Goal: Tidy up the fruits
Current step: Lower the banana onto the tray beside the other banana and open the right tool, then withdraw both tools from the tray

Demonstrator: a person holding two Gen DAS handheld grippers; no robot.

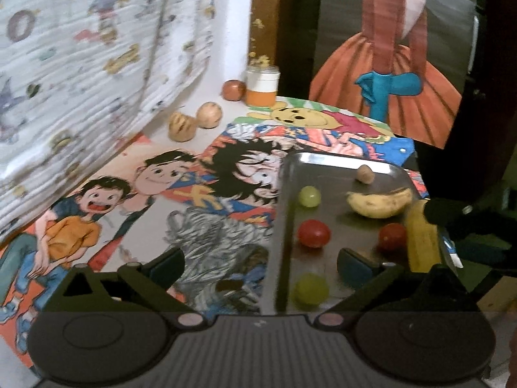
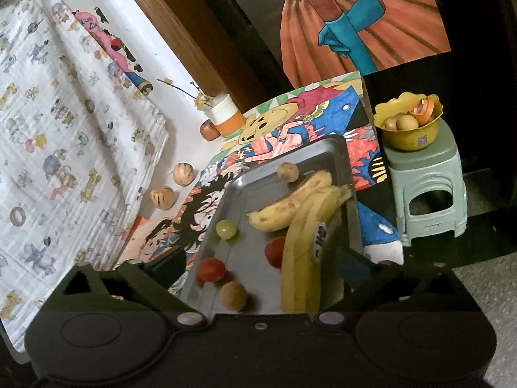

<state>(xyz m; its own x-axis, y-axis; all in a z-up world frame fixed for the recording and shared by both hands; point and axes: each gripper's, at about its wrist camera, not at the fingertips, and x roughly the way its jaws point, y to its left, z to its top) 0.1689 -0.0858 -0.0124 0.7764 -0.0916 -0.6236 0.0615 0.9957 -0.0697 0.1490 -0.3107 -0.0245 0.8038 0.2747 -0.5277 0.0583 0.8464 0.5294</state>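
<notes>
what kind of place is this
Probably a lived-in home room, not a lab: cartoon drawings cover the table, a printed cloth hangs alongside, and a plastic stool holds a yellow bowl.

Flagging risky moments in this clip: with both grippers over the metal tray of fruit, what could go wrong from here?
1. The small round fruits lie loose on the metal tray; a nudge could send a red fruit or green grape rolling.
2. The stickered banana lies at the tray's right rim between the wide-open right gripper fingers; a poor pinch might push it off.
3. The left gripper straddles the tray's left wall and may bump it.
</notes>
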